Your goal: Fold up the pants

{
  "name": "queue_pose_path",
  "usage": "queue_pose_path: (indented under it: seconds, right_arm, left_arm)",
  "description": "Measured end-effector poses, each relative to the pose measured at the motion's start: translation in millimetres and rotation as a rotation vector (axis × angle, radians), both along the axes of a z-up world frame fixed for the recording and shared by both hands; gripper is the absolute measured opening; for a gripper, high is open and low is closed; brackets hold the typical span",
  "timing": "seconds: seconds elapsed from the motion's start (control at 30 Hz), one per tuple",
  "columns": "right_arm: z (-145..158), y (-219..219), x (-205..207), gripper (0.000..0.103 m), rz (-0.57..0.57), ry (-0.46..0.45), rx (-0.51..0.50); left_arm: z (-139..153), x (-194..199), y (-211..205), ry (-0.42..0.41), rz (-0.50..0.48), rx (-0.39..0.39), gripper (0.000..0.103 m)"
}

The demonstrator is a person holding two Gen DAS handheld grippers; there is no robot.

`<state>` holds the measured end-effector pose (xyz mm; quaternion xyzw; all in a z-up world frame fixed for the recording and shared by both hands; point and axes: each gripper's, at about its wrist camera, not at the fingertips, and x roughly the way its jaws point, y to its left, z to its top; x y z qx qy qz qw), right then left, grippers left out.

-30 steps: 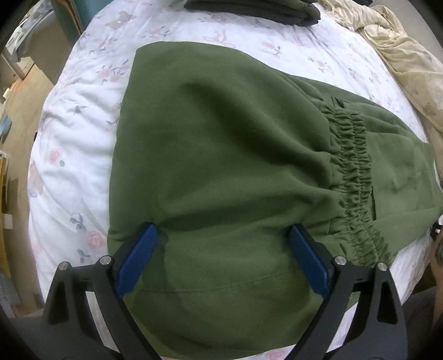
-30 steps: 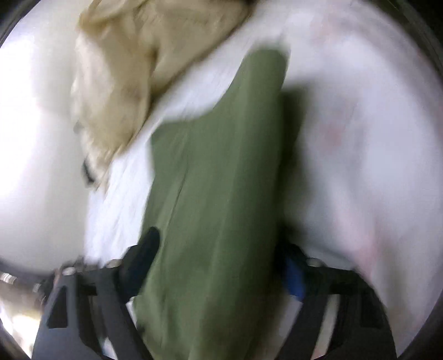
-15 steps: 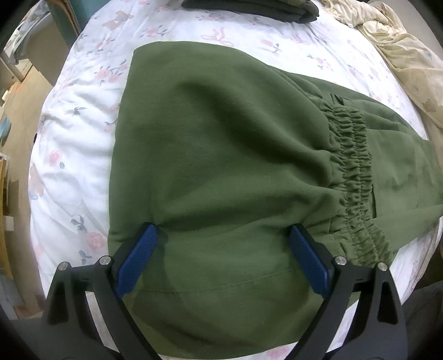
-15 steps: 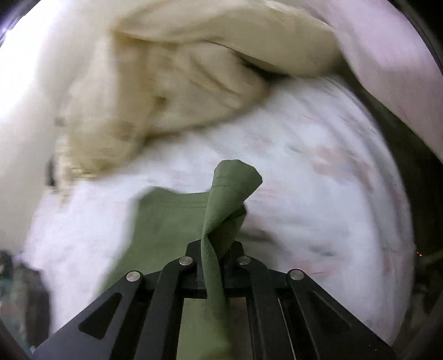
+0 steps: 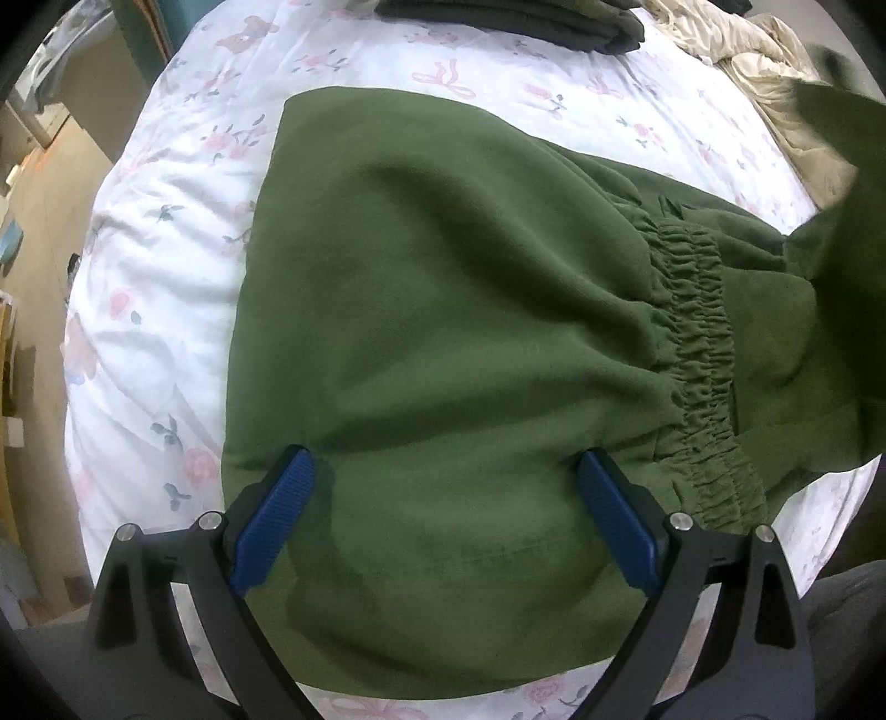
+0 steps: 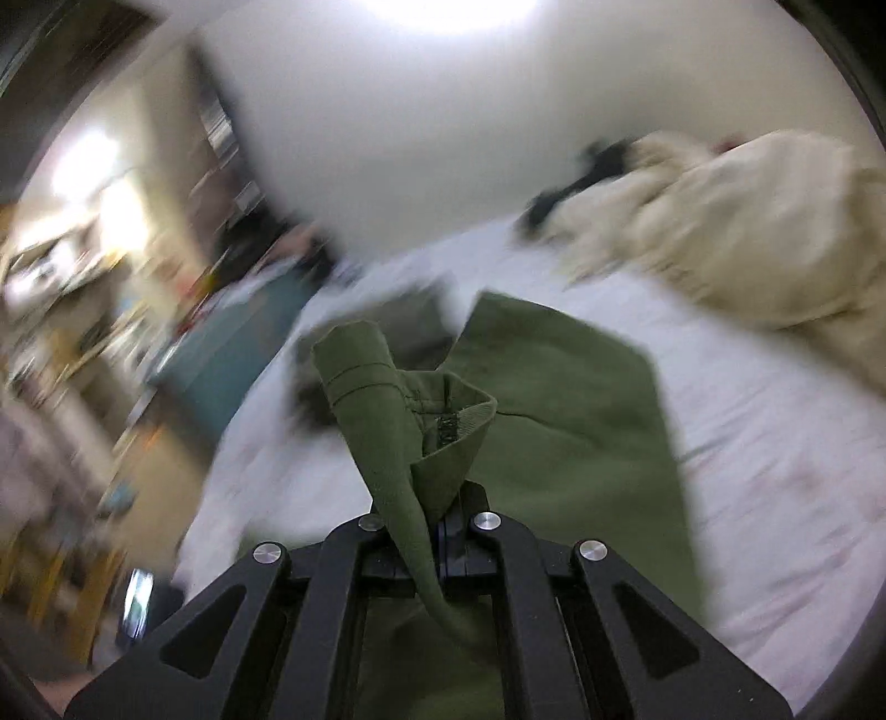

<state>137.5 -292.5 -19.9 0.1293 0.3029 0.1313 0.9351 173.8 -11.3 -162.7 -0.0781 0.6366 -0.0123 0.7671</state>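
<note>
Our left gripper [image 5: 443, 487] rests wide apart on the olive-green fleece pants [image 5: 443, 310], gripping nothing; our right gripper [image 6: 437, 526] pinches their raised hem above the floral white bedsheet [image 5: 166, 310].

The pants [image 5: 443, 310] lie on the bed [image 5: 166, 332], their waistband [image 5: 703, 360] toward the right. The left gripper [image 5: 443, 498] stands at their near edge, its jaws spread wide over the cloth. At the right, a raised part of the pants hangs above the bed, pinched in the closed jaws of the right gripper [image 6: 437, 531]. Behind the pants lies a stack of folded clothes [image 5: 515, 22]; a crumpled blanket [image 5: 775, 66] lies at the far right.
</note>
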Motion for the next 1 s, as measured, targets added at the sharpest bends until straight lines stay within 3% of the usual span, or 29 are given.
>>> queue_pose_path:
  seconds: [0.1,0.2,0.27,0.37,0.57,0.67,0.77,0.83,0.9,0.93,1.0]
  right_arm:
    - [-59.2,58.0,-15.9,0.003,0.193,0.122,0.035]
    - [-92.4,93.2,-42.2,0.009,0.345,0.196,-0.067]
    - [-98.2,88.3,-51.6,0.013,0.378,0.227,-0.041]
    - [-93.7,77.8,-58.3,0.057,0.396,0.299,-0.036]
    - [-64.5,45.9,-61.5,0.062,0.494,0.348,-0.007]
    - [-47.8,1.8,-49.7,0.062,0.323,0.308,0.010]
    - [-46.4,-37.7,-29.5,0.062,0.115,0.316,0.040]
    - [-53.9,-63.5,-21.3,0.062,-0.022,0.357,0.043]
    - [-64.9,-98.3,-15.1,0.062,-0.177,0.427,0.081]
    - [-70.6,-114.2,-11.2,0.062,-0.232,0.460,0.114]
    - [-87.5,-144.1,0.7,0.062,-0.297,0.545,0.192]
  left_arm:
    - [-1.4,-0.4,3.5,0.002,0.003,-0.007,0.094]
    - [-3.2,0.1,5.5,0.008,0.003,-0.012,0.094]
    - [-2.8,-0.1,7.8,0.013,0.010,-0.018,0.094]
    - [-1.7,-0.1,9.1,0.019,0.022,-0.019,0.094]
    - [10.5,-0.6,23.6,0.010,0.072,-0.060,0.093]
    - [30.9,-5.9,43.7,-0.051,0.156,-0.084,0.093]
    - [45.1,-3.0,53.5,-0.132,0.208,-0.182,0.093]
    - [38.6,10.3,35.5,-0.090,0.119,-0.251,0.091]
    - [28.0,25.6,9.9,-0.022,0.014,-0.284,0.082]
    - [27.1,31.9,0.5,-0.019,-0.010,-0.278,0.069]
    - [26.2,46.1,-17.3,-0.037,-0.054,-0.237,0.062]
